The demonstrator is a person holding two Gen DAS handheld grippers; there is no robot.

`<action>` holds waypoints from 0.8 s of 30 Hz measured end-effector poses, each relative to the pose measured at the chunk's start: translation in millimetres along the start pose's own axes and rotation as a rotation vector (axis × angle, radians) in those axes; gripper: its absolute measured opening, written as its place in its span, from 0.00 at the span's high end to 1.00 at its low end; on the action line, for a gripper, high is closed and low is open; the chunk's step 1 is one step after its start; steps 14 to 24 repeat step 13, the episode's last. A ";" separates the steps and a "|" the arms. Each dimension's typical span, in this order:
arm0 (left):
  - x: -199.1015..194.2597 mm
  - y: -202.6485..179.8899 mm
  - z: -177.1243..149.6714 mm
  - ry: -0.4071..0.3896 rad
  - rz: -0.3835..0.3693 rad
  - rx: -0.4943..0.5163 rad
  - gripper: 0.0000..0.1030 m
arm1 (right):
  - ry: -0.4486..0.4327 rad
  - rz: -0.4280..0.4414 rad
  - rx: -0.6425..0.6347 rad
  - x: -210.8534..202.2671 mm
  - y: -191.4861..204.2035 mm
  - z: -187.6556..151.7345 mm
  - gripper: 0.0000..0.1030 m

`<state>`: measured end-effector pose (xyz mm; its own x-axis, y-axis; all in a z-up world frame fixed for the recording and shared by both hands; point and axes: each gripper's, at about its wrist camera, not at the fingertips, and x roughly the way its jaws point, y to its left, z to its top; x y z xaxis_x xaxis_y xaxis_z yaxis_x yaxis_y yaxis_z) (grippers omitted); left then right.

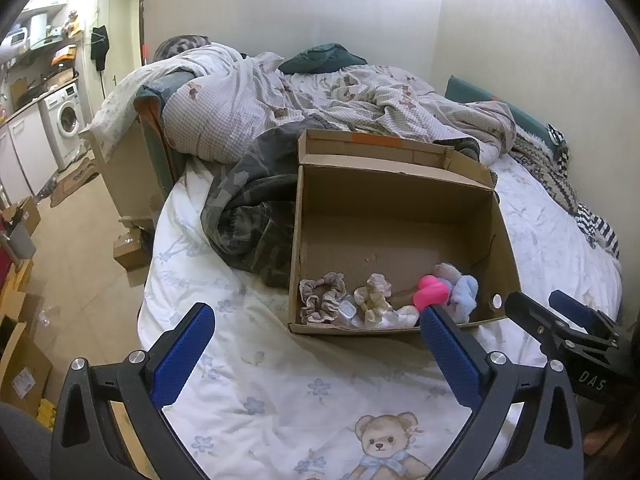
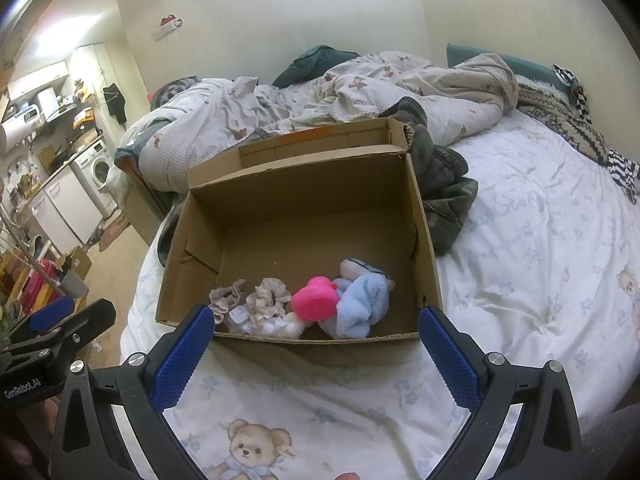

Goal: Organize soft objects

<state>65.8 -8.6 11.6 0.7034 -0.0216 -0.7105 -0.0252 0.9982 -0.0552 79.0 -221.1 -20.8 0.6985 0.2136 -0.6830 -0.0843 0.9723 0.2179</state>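
An open cardboard box point(image 1: 360, 196) point(image 2: 304, 188) sits on the bed. Along its near wall lie a beige scrunchie point(image 1: 322, 296) point(image 2: 226, 294), a cream scrunchie point(image 1: 374, 294) point(image 2: 270, 296), a white soft piece point(image 1: 400, 316) point(image 2: 276, 326), a bright pink soft toy point(image 1: 430, 291) point(image 2: 314, 298) and a light blue plush point(image 1: 464, 292) point(image 2: 362, 304). My left gripper point(image 1: 318, 332) is open and empty, just short of the box's near left corner. My right gripper point(image 2: 316, 332) is open and empty in front of the box's near wall; it also shows in the left wrist view at the right edge point(image 1: 560, 312).
The white bedsheet point(image 1: 260, 380) point(image 2: 520, 280) has a teddy bear print. A camouflage garment point(image 1: 248, 208) point(image 2: 444, 184) lies against the box. A rumpled checked duvet point(image 1: 280, 100) point(image 2: 360, 88) fills the back. The floor, boxes and a washing machine point(image 1: 66, 116) are to the left.
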 end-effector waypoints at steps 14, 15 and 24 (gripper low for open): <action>5.0 -4.2 -2.5 0.007 -0.016 -0.011 0.00 | -0.016 0.001 -0.006 -1.4 2.7 5.3 0.00; 5.0 -4.2 -2.5 0.007 -0.016 -0.011 0.00 | -0.016 0.001 -0.006 -1.4 2.7 5.3 0.00; 5.0 -4.2 -2.5 0.007 -0.016 -0.011 0.00 | -0.016 0.001 -0.006 -1.4 2.7 5.3 0.00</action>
